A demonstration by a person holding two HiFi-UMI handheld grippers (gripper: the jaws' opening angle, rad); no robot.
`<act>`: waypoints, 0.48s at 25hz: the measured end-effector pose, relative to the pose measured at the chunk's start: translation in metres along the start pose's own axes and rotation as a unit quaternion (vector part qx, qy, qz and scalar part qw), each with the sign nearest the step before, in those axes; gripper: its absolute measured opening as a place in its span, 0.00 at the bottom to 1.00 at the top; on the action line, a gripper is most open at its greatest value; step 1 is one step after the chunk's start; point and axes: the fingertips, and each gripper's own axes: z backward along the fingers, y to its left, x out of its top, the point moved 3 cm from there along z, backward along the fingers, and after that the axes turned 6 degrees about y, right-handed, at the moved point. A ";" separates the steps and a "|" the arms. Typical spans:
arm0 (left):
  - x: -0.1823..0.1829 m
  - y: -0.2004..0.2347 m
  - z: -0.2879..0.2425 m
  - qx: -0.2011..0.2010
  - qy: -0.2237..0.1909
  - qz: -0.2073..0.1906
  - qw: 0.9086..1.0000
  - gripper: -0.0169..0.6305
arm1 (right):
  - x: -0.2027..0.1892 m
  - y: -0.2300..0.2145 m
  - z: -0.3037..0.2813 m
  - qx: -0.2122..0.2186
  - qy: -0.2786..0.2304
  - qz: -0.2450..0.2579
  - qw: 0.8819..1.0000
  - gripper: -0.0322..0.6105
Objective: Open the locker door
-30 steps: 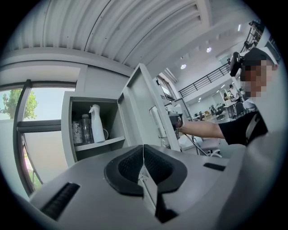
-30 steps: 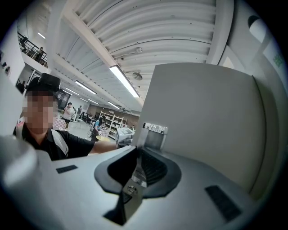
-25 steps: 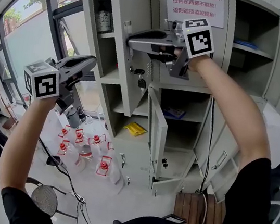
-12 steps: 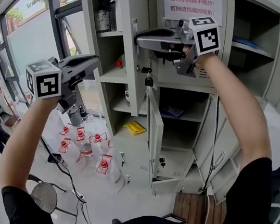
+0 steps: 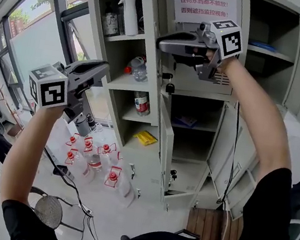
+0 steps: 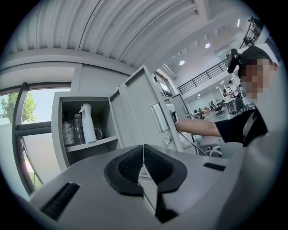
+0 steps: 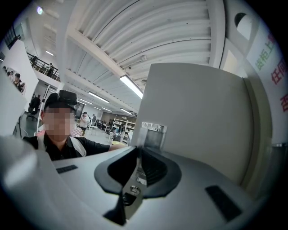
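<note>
While right gripper (image 5: 162,40) jaws pinch thin handle (image 7: 153,131), locker door (image 7: 193,117) stands swung wide. Risk: my grip slips off, door swings back. Left gripper (image 5: 98,72) jaws pressed together, empty, well apart.

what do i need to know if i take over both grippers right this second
Left gripper: shut, empty, held off to the left of the locker.
Right gripper: shut on the handle of the upper door.
Door: wide open, edge-on in the head view. The shelves behind it show a spray bottle and bottles.
Done: the opening looks complete.
Left: probably just release the handle and back away.
</note>
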 end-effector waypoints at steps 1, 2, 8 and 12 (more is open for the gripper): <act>0.001 -0.001 0.000 0.000 0.000 -0.001 1.000 0.05 | 0.000 0.001 0.002 0.000 0.000 0.000 1.000 0.12; 0.002 -0.001 -0.001 -0.001 -0.001 -0.002 1.000 0.05 | 0.000 0.001 0.004 0.000 0.001 0.000 1.000 0.12; 0.003 -0.007 -0.010 -0.010 0.000 -0.002 1.000 0.05 | -0.003 0.003 0.020 0.001 -0.002 0.000 1.000 0.12; 0.002 -0.011 -0.016 -0.020 -0.003 0.009 1.000 0.05 | -0.003 0.006 0.030 -0.002 -0.004 0.000 1.000 0.12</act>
